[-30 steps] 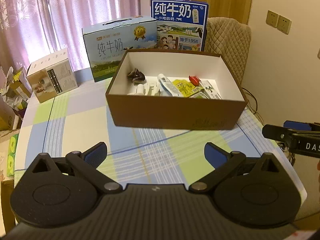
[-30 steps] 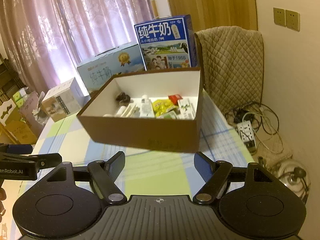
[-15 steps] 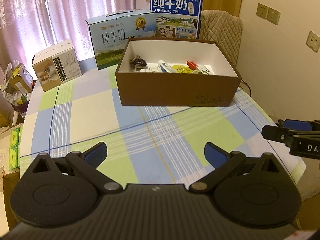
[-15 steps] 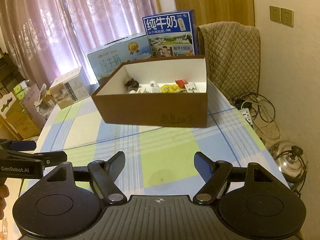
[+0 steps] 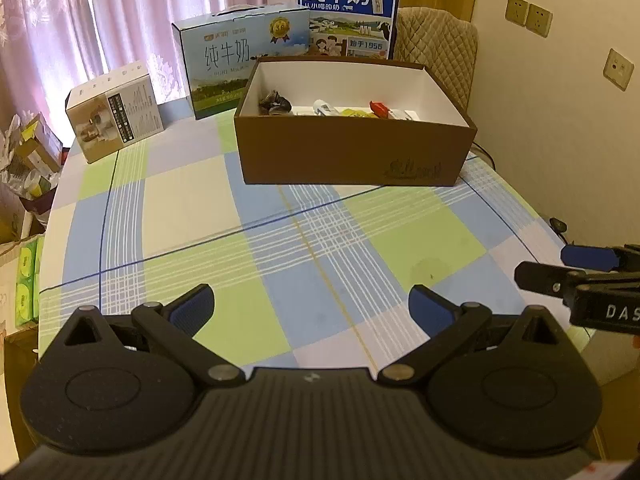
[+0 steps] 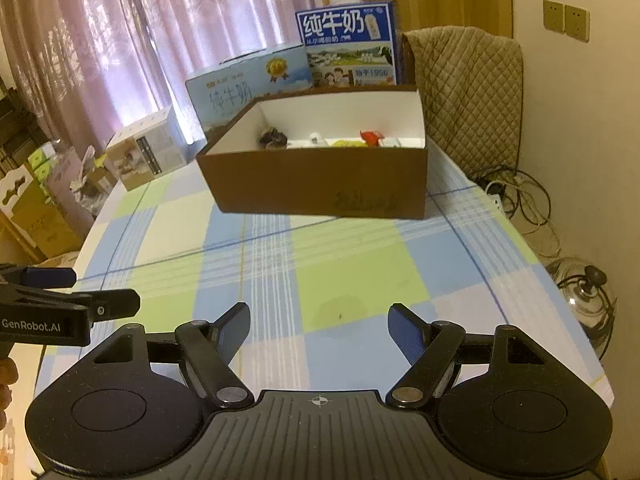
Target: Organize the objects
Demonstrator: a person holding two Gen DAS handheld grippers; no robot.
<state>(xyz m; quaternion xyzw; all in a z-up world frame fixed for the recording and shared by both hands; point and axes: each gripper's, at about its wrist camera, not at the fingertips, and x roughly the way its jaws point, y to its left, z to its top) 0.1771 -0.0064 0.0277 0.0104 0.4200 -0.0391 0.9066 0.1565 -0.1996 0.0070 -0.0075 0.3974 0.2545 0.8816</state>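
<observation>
A brown cardboard box with a white inside stands at the far side of the checked tablecloth; it also shows in the right wrist view. Inside lie several small items: a dark bundle, a white tube, yellow packets and a red packet. My left gripper is open and empty, low over the near table edge. My right gripper is open and empty, beside it on the right.
Two blue milk cartons stand behind the box, a small white carton at the far left. A quilted chair is behind the table. Cables and a pot lid lie on the floor at right.
Both grippers have pulled back from the box toward the near table edge and dropped lower. Both stay open and empty. The box has not moved.
</observation>
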